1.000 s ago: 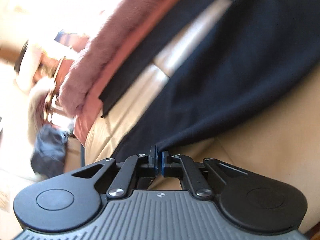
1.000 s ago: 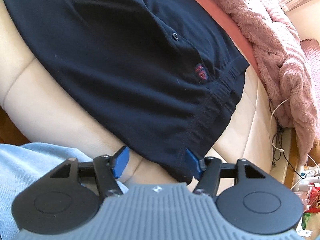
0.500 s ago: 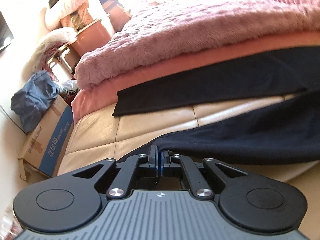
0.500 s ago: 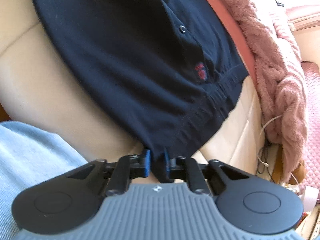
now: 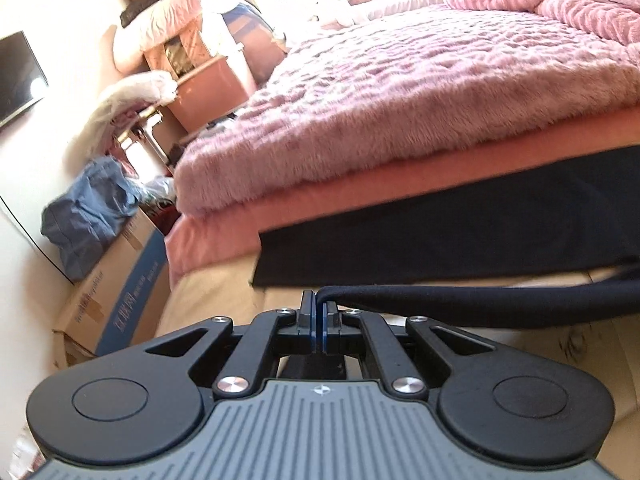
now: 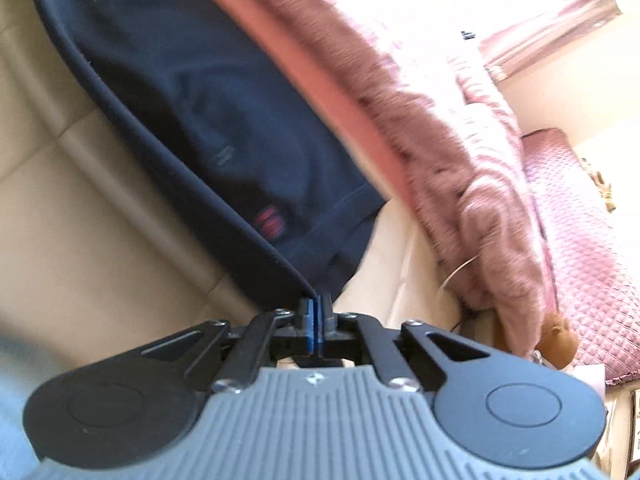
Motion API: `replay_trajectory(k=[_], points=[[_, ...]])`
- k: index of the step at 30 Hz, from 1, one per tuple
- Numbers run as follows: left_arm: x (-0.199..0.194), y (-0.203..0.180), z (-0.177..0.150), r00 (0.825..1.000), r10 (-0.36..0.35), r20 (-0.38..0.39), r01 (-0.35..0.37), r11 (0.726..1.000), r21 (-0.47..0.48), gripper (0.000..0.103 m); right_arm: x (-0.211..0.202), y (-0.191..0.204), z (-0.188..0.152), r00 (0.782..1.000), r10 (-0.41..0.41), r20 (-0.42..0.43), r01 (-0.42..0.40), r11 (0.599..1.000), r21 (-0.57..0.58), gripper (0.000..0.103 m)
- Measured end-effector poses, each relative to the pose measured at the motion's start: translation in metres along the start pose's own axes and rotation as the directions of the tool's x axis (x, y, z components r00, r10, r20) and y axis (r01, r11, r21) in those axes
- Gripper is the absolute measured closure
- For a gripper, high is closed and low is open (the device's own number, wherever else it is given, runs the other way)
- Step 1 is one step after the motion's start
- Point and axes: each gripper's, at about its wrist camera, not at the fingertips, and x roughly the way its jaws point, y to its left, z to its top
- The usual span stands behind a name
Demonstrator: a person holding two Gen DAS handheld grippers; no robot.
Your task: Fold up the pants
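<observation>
Both jaws clamped on navy cotton pants [image 6: 224,128]: left gripper [image 5: 319,322] at hem end, right gripper [image 6: 316,322] at waistband corner. First lengthwise fold looks underway; later folds remain.

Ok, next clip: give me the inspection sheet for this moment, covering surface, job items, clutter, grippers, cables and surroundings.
Surface: beige leather cushion beside a bed with a pink fuzzy blanket.
Job's things: dark navy pants, one edge lifted off the cushion and stretched between both grippers; the far leg lies flat.
Clutter: cardboard box with a blue bundle on top, at the bed's end.
Grippers: left gripper shut on the pants edge; right gripper shut on a corner.
Cables: thin white cable under the blanket's edge.
Surroundings: dark screen on the wall; the right view is motion-blurred.
</observation>
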Motion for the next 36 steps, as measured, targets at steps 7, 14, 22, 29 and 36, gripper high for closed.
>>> replay_trajectory(k=[7, 14, 22, 29, 36], points=[[0.041, -0.019, 0.062, 0.998, 0.065, -0.003, -0.065, 0.996, 0.067, 0.101, 0.045, -0.058, 0.054, 0.998, -0.055, 0.04, 0.05, 0.993, 0.103, 0.103], [0.127, -0.05, 0.113, 0.993, 0.094, -0.075, -0.081, 0.985, 0.152, 0.101, 0.133, -0.1, 0.105, 1.0, -0.014, 0.007, 0.013, 0.98, 0.2, 0.103], [0.203, -0.091, 0.118, 0.984, 0.123, -0.128, -0.089, 0.965, 0.247, 0.101, 0.228, -0.096, 0.129, 0.995, 0.077, -0.062, -0.059, 0.966, 0.25, 0.103], [0.231, -0.107, 0.108, 0.983, 0.122, -0.138, -0.081, 0.961, 0.266, 0.1, 0.252, -0.096, 0.127, 0.988, 0.137, -0.07, -0.107, 0.94, 0.323, 0.103], [0.236, -0.101, 0.1, 0.985, 0.087, -0.149, -0.058, 0.981, 0.184, 0.062, 0.258, -0.105, 0.117, 0.992, 0.109, -0.067, -0.064, 0.879, 0.473, 0.058]])
